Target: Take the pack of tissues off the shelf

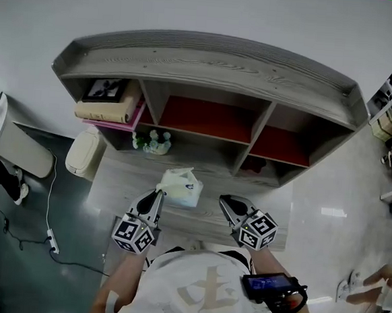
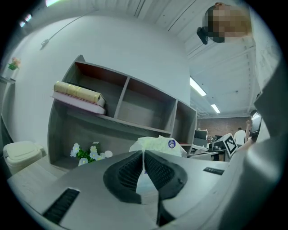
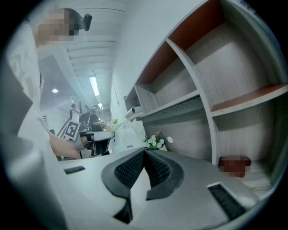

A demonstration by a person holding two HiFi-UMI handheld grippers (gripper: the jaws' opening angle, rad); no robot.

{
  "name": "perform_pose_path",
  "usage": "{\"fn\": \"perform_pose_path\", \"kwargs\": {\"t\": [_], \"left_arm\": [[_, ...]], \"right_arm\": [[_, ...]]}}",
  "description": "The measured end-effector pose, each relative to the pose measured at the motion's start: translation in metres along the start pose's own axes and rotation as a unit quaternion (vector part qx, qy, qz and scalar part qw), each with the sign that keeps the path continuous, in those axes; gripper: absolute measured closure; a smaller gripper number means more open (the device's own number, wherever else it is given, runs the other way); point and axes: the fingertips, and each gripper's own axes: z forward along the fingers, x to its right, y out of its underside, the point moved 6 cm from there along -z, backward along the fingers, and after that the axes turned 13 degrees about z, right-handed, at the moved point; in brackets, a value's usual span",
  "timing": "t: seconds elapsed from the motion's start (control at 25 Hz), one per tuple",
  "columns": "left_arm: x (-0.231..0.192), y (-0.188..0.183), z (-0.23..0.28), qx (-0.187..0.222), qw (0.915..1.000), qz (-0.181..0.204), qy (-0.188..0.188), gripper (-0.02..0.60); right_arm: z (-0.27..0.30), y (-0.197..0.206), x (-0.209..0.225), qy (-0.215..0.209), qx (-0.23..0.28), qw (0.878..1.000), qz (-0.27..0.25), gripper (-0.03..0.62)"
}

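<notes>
Grey shelf (image 1: 209,72) spans the upper frame. Tissues (image 1: 182,187) are at frame center, over the tabletop (image 1: 117,176), wrapper edge pinched in the closed left tongs (image 1: 157,194). Right tongs (image 1: 225,201) closed, empty.

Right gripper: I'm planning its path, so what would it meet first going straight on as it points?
Probably the flowers in the shelf's lower bay; the pack sits just left of the right gripper's line. Depth is unclear, so it might brush the pack first.
</notes>
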Motion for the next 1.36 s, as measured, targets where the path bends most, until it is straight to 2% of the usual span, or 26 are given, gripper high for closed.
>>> {"fn": "perform_pose_path", "kwargs": {"t": [0.24,0.6,1.36], "left_arm": [[-0.007,0.024,-0.015,-0.025,0.9996,-0.010,-0.012,0.555],[-0.007,0.036,-0.018,-0.040,0.9990,-0.016,-0.009,0.555],[0.000,0.028,0.002,-0.040,0.9989,-0.006,0.023,0.555]], "right_arm": [[0.002,0.003,-0.003,-0.003,-0.008,1.000,-0.006,0.590],[0.002,0.006,-0.004,-0.003,-0.010,1.000,-0.008,0.591],[-0.001,0.005,0.000,0.010,0.001,1.000,-0.004,0.591]]}}
